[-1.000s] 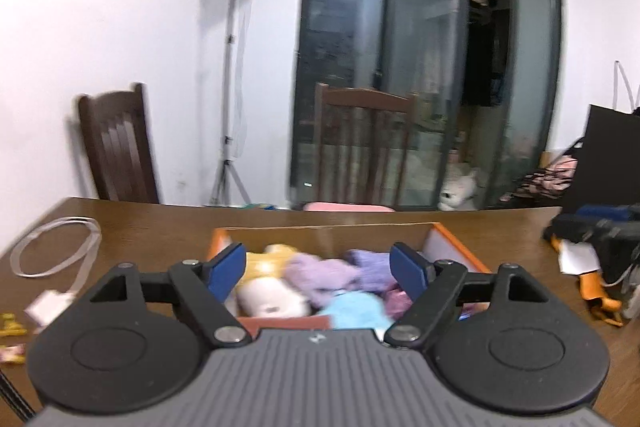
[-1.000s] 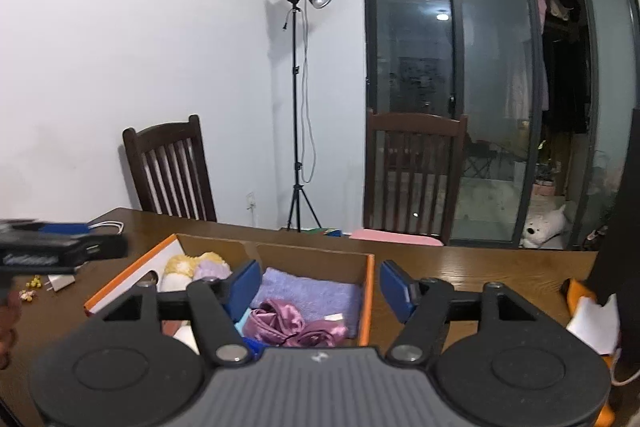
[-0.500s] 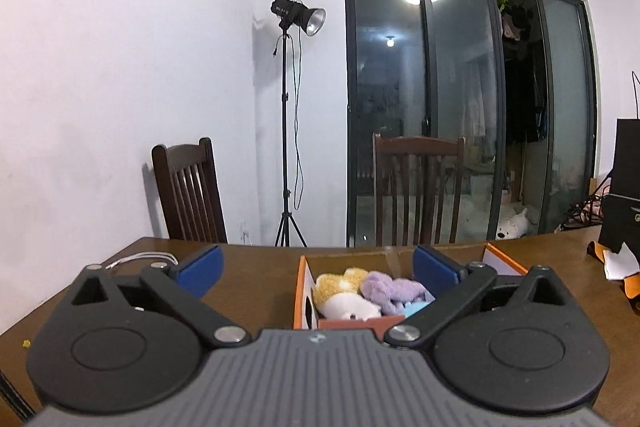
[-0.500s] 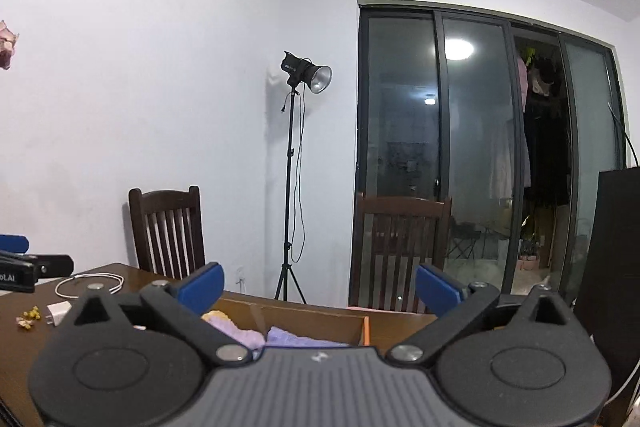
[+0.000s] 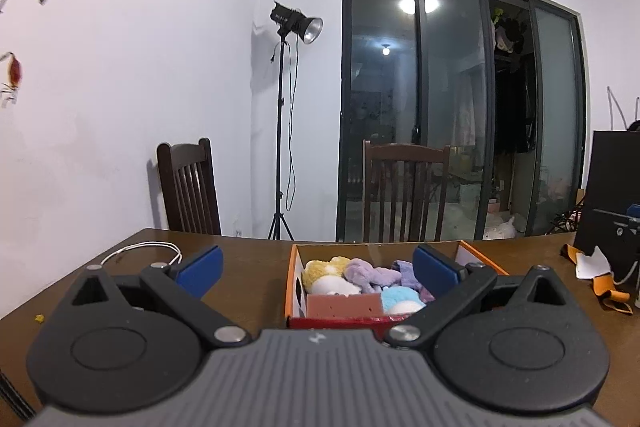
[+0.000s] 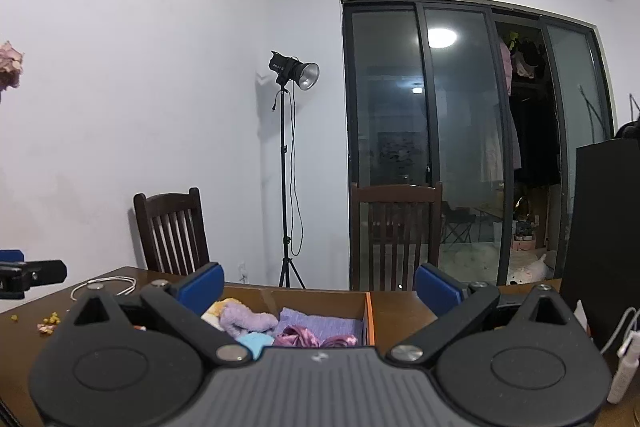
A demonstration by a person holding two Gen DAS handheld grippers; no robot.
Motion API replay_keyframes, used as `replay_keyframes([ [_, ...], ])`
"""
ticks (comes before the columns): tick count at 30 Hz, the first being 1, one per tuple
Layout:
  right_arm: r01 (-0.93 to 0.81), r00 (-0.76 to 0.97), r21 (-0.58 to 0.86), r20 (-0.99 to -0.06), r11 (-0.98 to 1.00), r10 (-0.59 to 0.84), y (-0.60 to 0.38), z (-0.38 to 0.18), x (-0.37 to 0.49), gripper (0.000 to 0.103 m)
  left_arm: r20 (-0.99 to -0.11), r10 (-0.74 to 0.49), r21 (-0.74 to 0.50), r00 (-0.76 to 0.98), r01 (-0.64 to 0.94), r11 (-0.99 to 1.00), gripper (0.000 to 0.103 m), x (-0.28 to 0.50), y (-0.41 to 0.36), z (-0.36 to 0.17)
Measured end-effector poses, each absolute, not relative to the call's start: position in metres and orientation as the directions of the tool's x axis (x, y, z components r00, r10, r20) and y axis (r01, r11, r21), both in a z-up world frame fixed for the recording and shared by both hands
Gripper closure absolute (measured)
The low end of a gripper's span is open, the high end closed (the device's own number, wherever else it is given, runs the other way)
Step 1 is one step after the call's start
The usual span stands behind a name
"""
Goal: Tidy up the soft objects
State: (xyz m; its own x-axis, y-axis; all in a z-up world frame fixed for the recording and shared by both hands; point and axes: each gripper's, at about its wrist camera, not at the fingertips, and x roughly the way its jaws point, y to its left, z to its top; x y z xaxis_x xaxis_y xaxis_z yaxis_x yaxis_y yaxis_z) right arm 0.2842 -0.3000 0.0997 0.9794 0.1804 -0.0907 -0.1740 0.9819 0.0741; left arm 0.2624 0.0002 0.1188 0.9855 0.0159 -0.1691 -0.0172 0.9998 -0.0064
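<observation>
An orange-rimmed cardboard box (image 5: 291, 279) sits on the wooden table (image 5: 248, 259), filled with soft toys: a yellow plush (image 5: 320, 269), a purple plush (image 5: 366, 273), a white one (image 5: 332, 285) and a light blue one (image 5: 400, 297). My left gripper (image 5: 318, 269) hangs open in front of the box, nothing between its blue pads. In the right wrist view the same box (image 6: 370, 315) shows a purple plush (image 6: 244, 321), a folded lilac cloth (image 6: 320, 325) and shiny pink fabric (image 6: 298, 335). My right gripper (image 6: 318, 285) is open and empty above its near side.
Two dark wooden chairs (image 5: 188, 187) (image 5: 404, 191) stand behind the table, with a studio light on a stand (image 5: 296, 23) between them. A white cable (image 5: 140, 253) lies left. A black box (image 5: 612, 195) and orange-white items (image 5: 592, 265) are at the right.
Both grippers have pulled back from the box and tilted up, so more wall and ceiling shows. Their jaws have spread from partly open to fully wide.
</observation>
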Motion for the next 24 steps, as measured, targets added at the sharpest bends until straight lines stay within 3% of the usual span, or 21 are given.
replay_keyframes([
  [9, -0.205, 0.962, 0.060, -0.173, 0.977, 0.213, -0.291, 0.067, 0.192, 0.000, -0.144, -0.035, -0.025, 0.989, 0.032, 0.999, 0.000, 0.159, -0.007, 0.090],
  [16, -0.235, 0.958, 0.052, -0.158, 0.971, 0.240, -0.274, 0.033, 0.104, 0.000, -0.159, -0.031, 0.003, 0.987, 0.031, 1.000, 0.000, 0.078, -0.006, 0.052],
  [20, -0.252, 0.956, 0.042, -0.146, 0.967, 0.256, -0.270, 0.010, 0.063, 0.000, -0.151, 0.040, -0.005, 0.988, -0.042, 0.999, 0.000, 0.035, -0.011, 0.026],
  [24, -0.231, 0.955, 0.062, -0.177, 0.971, 0.238, -0.270, -0.011, 0.038, 0.000, -0.150, 0.005, 0.060, 0.989, 0.004, 0.998, 0.000, 0.023, -0.021, 0.018],
])
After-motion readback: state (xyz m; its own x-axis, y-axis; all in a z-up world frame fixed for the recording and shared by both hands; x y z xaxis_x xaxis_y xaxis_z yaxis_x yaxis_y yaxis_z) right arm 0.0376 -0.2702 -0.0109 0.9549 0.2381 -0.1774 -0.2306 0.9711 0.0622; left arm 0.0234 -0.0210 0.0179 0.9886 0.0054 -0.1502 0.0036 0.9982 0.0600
